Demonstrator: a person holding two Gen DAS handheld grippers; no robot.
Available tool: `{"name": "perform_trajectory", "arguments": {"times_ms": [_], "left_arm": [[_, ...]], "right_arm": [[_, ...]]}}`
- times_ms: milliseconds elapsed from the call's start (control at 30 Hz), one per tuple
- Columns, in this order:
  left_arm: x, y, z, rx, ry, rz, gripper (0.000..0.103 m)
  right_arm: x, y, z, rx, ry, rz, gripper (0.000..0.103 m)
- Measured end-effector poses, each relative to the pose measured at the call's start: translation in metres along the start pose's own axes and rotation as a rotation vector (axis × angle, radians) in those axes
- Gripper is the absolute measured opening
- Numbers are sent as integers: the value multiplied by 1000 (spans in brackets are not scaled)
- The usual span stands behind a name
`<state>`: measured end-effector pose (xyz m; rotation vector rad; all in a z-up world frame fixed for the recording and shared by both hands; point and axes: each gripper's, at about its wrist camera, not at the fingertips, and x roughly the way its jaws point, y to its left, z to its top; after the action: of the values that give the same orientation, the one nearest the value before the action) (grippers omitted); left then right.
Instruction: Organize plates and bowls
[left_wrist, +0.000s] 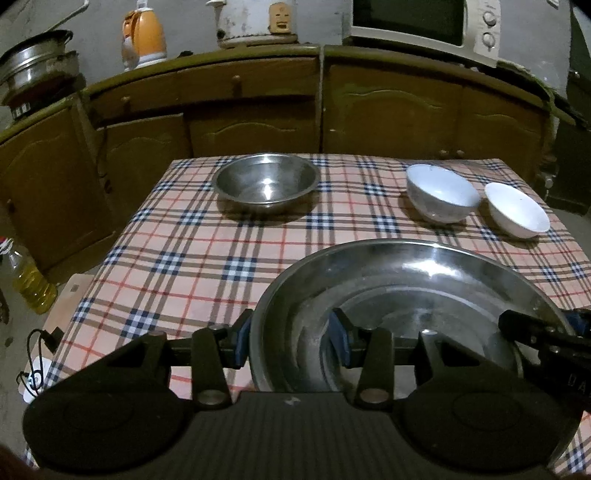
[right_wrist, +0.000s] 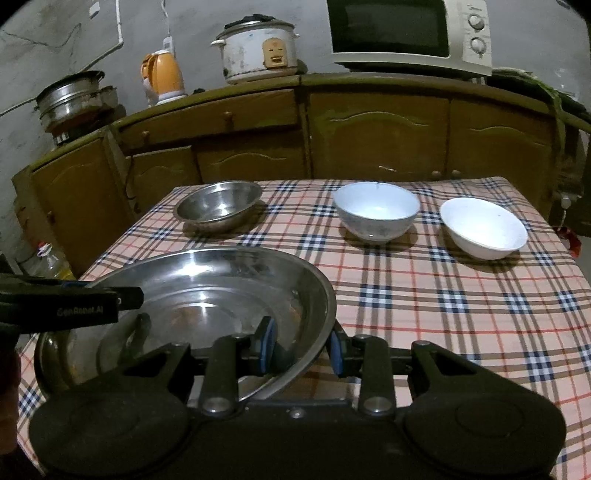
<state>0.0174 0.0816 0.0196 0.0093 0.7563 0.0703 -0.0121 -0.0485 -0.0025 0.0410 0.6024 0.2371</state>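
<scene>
A large steel basin (left_wrist: 406, 280) sits low over the near part of the checked tablecloth (left_wrist: 184, 258). My left gripper (left_wrist: 290, 343) is shut on its left rim, one pad outside and one inside. Across the basin (right_wrist: 207, 280), my right gripper (right_wrist: 301, 345) is shut on the right rim. Each gripper shows in the other's view: the right gripper (left_wrist: 546, 332) and the left gripper (right_wrist: 92, 299). Farther back stand a small steel bowl (left_wrist: 266, 182), a deep white bowl (left_wrist: 441, 192) and a shallower white bowl (left_wrist: 517, 210), all apart from each other.
Wooden cabinets (left_wrist: 258, 122) run behind the table, carrying steel pots (left_wrist: 37, 62), an orange kettle (left_wrist: 144, 37), a rice cooker (right_wrist: 258, 48) and a microwave (right_wrist: 406, 33). An oil bottle (left_wrist: 29, 280) stands on the floor at the left. Bare cloth lies between the basin and the bowls.
</scene>
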Motion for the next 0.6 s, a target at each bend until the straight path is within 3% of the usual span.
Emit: {"name": "perform_trajectory", "arguments": {"times_ms": [600], "left_arm": [[22, 51, -11, -42, 37, 52, 44]], "right_arm": [[46, 45, -3, -45, 42, 66, 39]]}}
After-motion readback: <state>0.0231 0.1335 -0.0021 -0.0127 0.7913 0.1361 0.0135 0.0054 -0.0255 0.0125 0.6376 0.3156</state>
